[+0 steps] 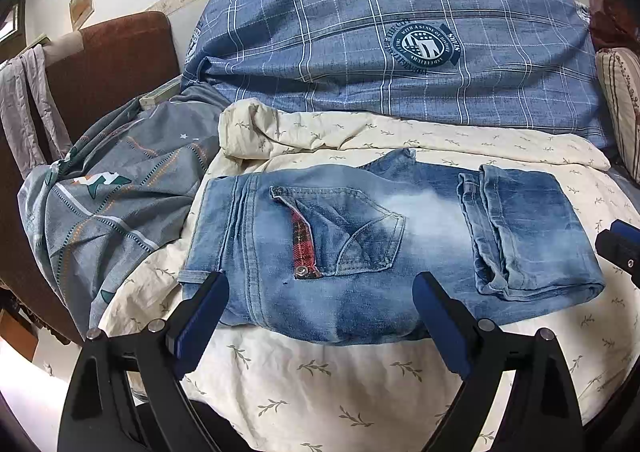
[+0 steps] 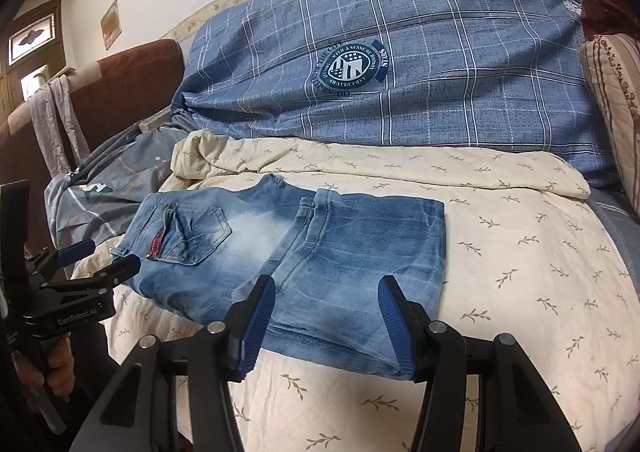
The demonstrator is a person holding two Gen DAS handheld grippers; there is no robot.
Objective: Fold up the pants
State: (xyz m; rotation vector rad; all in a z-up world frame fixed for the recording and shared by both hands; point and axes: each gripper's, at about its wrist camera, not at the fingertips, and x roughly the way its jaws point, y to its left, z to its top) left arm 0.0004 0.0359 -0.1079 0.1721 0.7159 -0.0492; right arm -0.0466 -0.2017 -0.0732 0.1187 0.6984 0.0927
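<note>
Jeans point(image 1: 360, 248): folded denim, likely heavy, limp, grippy; best pinched at near doubled edge; left gripper point(image 1: 320, 312) and right gripper point(image 2: 326, 328) both agape, empty.

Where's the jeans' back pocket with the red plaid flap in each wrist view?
Left wrist: back pocket sits centre frame, just above the gap between the left gripper's open fingers.
Right wrist: back pocket is left of centre, up-left of the right gripper.
Shared landmark: the round emblem on the blue plaid pillow.
</note>
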